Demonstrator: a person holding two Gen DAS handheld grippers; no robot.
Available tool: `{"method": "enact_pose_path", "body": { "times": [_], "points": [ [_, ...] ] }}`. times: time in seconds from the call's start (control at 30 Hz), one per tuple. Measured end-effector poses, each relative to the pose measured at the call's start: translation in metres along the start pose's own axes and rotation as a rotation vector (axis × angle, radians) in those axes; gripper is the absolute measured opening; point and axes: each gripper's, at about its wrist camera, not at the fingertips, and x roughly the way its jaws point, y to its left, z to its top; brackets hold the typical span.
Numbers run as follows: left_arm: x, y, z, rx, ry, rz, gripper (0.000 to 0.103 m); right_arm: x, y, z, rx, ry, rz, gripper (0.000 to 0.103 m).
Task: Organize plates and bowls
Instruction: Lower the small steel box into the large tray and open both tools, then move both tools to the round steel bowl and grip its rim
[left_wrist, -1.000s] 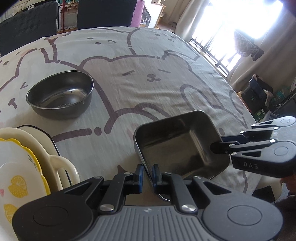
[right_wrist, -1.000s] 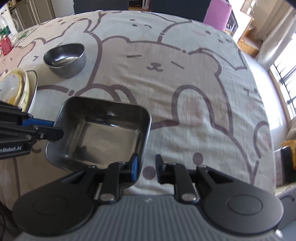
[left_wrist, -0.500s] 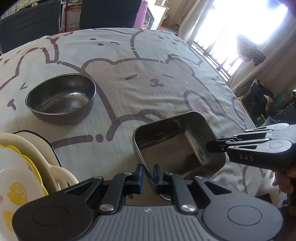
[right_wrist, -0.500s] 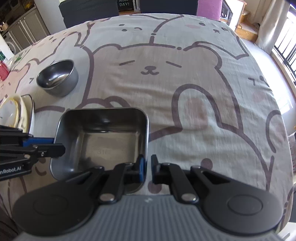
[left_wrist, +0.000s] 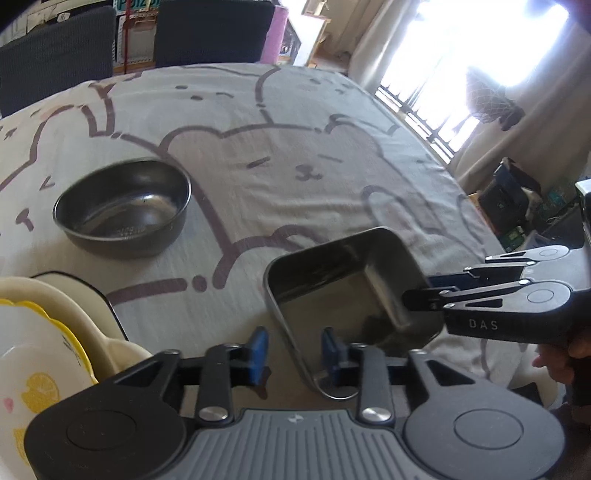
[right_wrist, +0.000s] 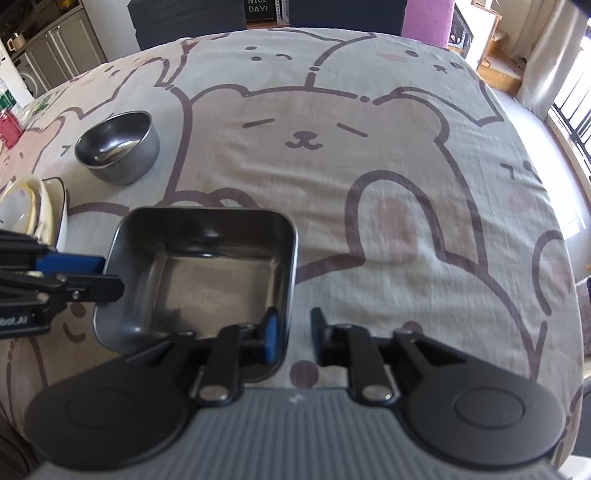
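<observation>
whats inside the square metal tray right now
Nothing: the square metal tray shows a bare, shiny floor with only faint stamped lettering. Its near corner is hidden behind the right gripper, whose just-opened jaws straddle the tray's wall.

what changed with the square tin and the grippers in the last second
Both let go: the left hand-held gripper and right hand-held gripper, earlier clamped on opposite walls of the square steel tin, have just been opening, each wall now loose between its fingers. The tin rests on the bear tablecloth. The round steel bowl and stacked plates stayed put.
</observation>
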Motion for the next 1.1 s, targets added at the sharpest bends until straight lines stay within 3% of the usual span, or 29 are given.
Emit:
{"method": "enact_pose_path", "body": {
  "times": [0.07, 0.1, 0.17, 0.27, 0.47, 0.6, 0.93, 1.0, 1.1],
  "points": [
    [-0.007, -0.001, 0.001, -0.003, -0.014, -0.01, 0.065, -0.007, -0.001, 0.0, 0.01, -0.013, 0.011, 0.049],
    [-0.012, -0.002, 0.003, -0.001, -0.026, -0.023, 0.067, -0.011, -0.001, 0.0, 0.014, -0.017, 0.02, 0.055],
    [-0.023, -0.004, 0.006, 0.011, -0.052, -0.043, 0.075, -0.023, -0.001, 0.001, 0.017, -0.04, 0.04, 0.056],
    [-0.041, -0.005, 0.012, 0.032, -0.108, -0.052, 0.092, -0.043, 0.0, 0.004, 0.033, -0.114, 0.047, 0.068],
    [-0.071, 0.018, 0.032, 0.018, -0.227, 0.037, 0.101, -0.068, 0.0, 0.015, 0.088, -0.26, 0.06, 0.091],
    [-0.081, 0.051, 0.045, -0.028, -0.276, 0.127, 0.103, -0.067, 0.004, 0.029, 0.13, -0.308, 0.061, 0.102],
    [-0.071, 0.131, 0.064, -0.214, -0.231, 0.196, 0.103, -0.033, 0.037, 0.08, 0.198, -0.291, 0.101, 0.103],
    [-0.067, 0.137, 0.065, -0.234, -0.217, 0.182, 0.101, -0.024, 0.046, 0.091, 0.213, -0.281, 0.117, 0.103],
    [-0.061, 0.142, 0.067, -0.252, -0.208, 0.159, 0.086, -0.009, 0.065, 0.106, 0.22, -0.256, 0.127, 0.103]
  ]
}}
